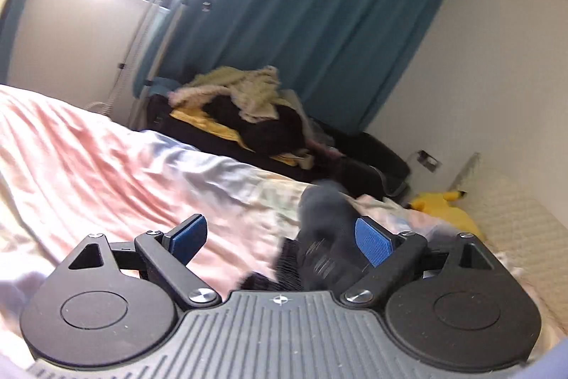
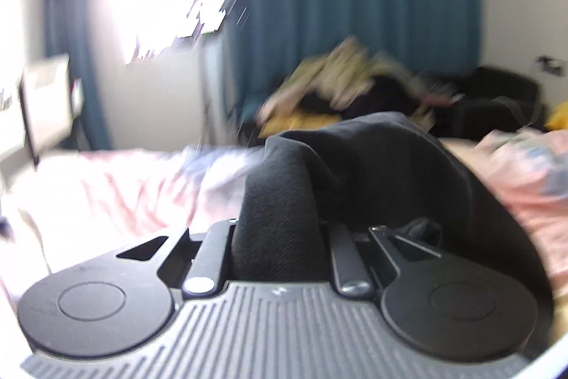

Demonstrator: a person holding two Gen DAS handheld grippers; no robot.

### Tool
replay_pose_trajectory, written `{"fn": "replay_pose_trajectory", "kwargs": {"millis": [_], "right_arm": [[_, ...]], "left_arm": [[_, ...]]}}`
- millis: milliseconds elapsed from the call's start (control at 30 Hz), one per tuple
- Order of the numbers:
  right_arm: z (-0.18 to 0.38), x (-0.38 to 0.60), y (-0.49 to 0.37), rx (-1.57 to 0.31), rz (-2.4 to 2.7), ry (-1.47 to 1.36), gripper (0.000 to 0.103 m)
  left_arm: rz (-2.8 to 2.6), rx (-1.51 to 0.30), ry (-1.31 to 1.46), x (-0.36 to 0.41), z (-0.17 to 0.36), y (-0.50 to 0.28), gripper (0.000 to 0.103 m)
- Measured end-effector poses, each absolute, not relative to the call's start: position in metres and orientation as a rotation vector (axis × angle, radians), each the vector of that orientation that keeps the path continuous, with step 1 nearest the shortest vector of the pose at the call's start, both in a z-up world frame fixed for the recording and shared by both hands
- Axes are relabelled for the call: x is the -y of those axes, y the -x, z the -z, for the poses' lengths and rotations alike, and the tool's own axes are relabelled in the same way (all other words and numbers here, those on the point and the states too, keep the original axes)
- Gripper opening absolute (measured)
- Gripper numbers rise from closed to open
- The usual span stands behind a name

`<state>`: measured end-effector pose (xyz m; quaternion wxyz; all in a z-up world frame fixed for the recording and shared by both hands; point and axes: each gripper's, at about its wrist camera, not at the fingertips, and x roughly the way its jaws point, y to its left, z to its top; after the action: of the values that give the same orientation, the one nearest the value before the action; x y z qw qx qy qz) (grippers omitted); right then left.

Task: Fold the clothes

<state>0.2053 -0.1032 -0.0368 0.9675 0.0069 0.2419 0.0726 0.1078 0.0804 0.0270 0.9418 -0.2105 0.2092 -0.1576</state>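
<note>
We see the black knit garment [image 2: 355, 173] bunched above the pink-and-white rumpled bed cover [image 1: 106, 166], its fold pinched between the pressed-in jaws of the right gripper [image 2: 280, 237], which points level across the bed. The left gripper [image 1: 280, 237] tilts slightly upward, jaws spread wide, with a blurred dark cloth end [image 1: 323, 237] against its right blue pad [image 1: 372, 244]. Behind lie a heap of clothes [image 1: 248, 102] and teal curtains [image 1: 319, 23].

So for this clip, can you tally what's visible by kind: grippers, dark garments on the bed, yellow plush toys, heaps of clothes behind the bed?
Grippers: 2, left gripper and right gripper
Dark garments on the bed: 1, black garment
Yellow plush toys: 1, plush toy
Clothes heaps behind the bed: 1, clothes pile
Total: 5
</note>
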Motion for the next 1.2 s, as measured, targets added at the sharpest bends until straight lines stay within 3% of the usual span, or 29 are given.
{"fn": "replay_pose_trajectory", "kwargs": {"millis": [133, 200, 500, 633, 767, 833, 933, 1000, 1067, 1200], "right_arm": [[0.073, 0.076, -0.212, -0.518, -0.143, 0.079, 0.02], [0.069, 0.078, -0.209, -0.512, -0.168, 0.109, 0.028], [0.002, 0.124, -0.161, -0.5, -0.443, 0.079, 0.07], [-0.02, 0.153, -0.131, -0.478, -0.436, 0.083, 0.074], [0.007, 0.189, -0.113, -0.567, -0.374, 0.045, 0.072], [0.037, 0.198, -0.114, -0.629, -0.352, 0.011, 0.065], [0.059, 0.192, -0.126, -0.634, -0.31, 0.061, 0.046], [0.061, 0.187, -0.133, -0.615, -0.306, 0.051, 0.011], [0.055, 0.182, -0.133, -0.614, -0.342, 0.028, 0.01], [0.04, 0.149, -0.082, -0.553, -0.392, 0.386, 0.01]], "left_arm": [[0.277, -0.469, 0.519, -0.105, -0.013, -0.123, 0.092], [0.287, -0.477, 0.548, -0.11, -0.011, -0.124, 0.092], [0.377, -0.461, 0.535, -0.086, -0.012, -0.104, 0.092], [0.44, -0.49, 0.541, -0.065, -0.002, -0.104, 0.092], [0.504, -0.527, 0.556, -0.044, 0.01, -0.106, 0.092], [0.518, -0.55, 0.598, -0.039, 0.018, -0.109, 0.092], [0.534, -0.568, 0.674, -0.036, 0.026, -0.112, 0.092], [0.55, -0.567, 0.719, -0.036, 0.031, -0.112, 0.092], [0.551, -0.553, 0.749, -0.039, 0.034, -0.11, 0.092], [0.592, -0.524, 0.865, -0.049, 0.037, -0.11, 0.092]]}}
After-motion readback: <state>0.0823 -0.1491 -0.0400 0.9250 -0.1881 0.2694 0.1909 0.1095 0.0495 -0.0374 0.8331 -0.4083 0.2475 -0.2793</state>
